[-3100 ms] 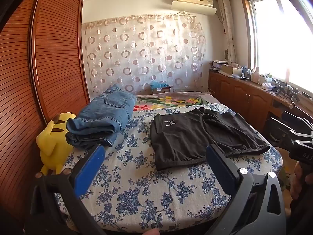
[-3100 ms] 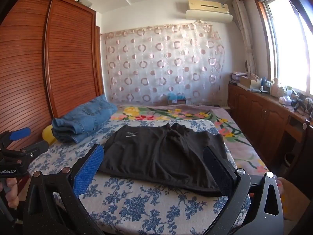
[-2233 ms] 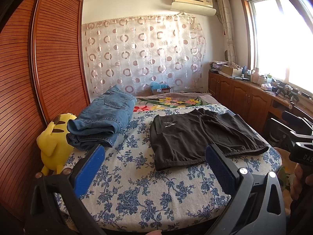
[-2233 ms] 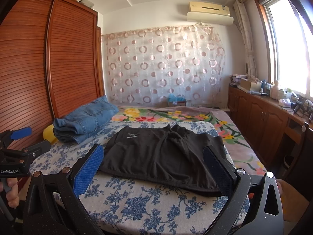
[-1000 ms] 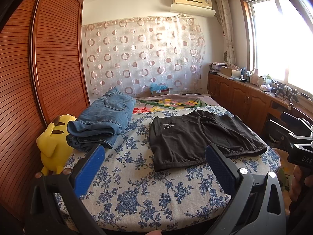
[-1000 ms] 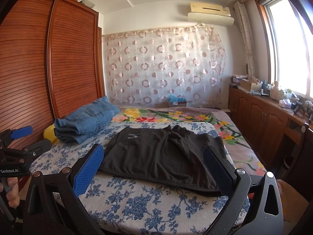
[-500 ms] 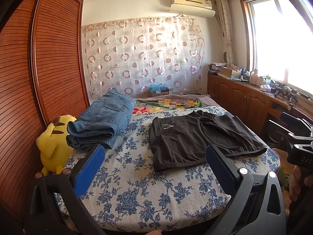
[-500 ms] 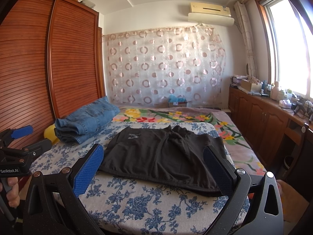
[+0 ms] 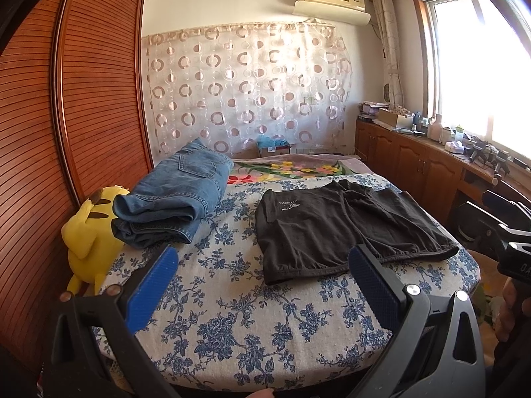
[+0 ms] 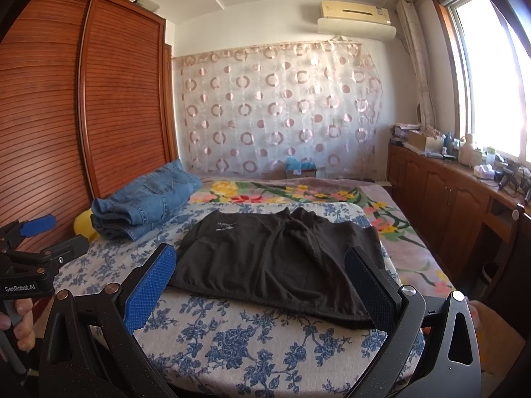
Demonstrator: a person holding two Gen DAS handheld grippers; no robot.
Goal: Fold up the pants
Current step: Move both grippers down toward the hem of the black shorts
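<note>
1. A bedroom: a bed (image 9: 232,325) under a blue-flowered sheet, a slatted wooden wardrobe (image 9: 99,99) on its left, a circle-print curtain (image 9: 245,89) behind, and wooden cabinets (image 9: 415,165) below a bright window on the right.
2. The black pants (image 9: 332,229) lie spread flat on the sheet, right of centre, waistband towards the near edge; a small white logo shows, its lettering too small to read.
3. Folded jeans (image 9: 176,195) are stacked on the left of the bed, well apart from the pants, with a yellow plush (image 9: 89,232) just beside them against the wardrobe.
4. The left gripper (image 9: 262,285) hovers near the bed's near edge, jaws spread wide, holding nothing.
5. The right gripper (image 10: 260,282) hangs before the waistband, likewise wide apart and empty.
6. A hand (image 10: 20,321) grips the left gripper's handle in the right wrist view.
</note>
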